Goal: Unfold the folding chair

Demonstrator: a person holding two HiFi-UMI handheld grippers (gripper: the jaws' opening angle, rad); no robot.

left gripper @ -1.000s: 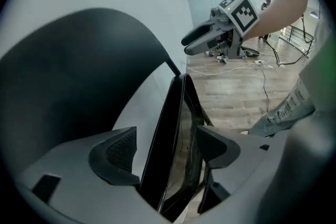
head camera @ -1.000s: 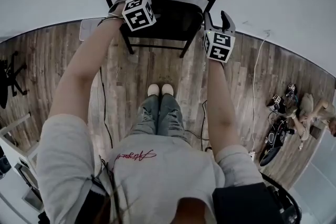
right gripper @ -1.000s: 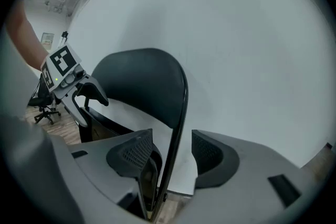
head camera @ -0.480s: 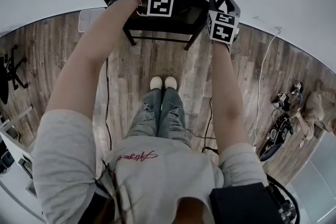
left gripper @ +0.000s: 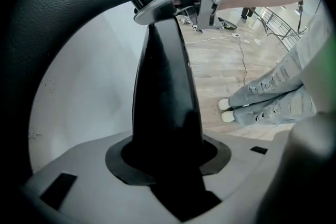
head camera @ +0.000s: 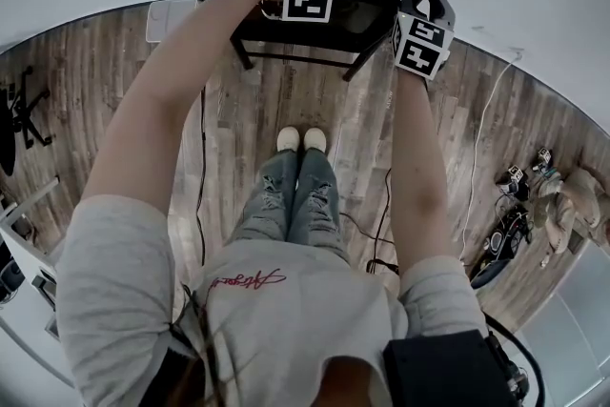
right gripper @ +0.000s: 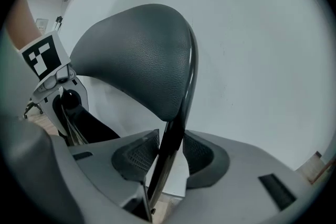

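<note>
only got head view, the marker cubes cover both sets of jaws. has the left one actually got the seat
observer: Yes. In the left gripper view, the left gripper has the thick black seat edge filling the space between its jaws, which have just been closing on it.
operator: and the right, what's it on
observer: The right gripper sits on the thin black frame tube just below the backrest. Its jaws have just been closing too, with a pad on each side of the tube.
</note>
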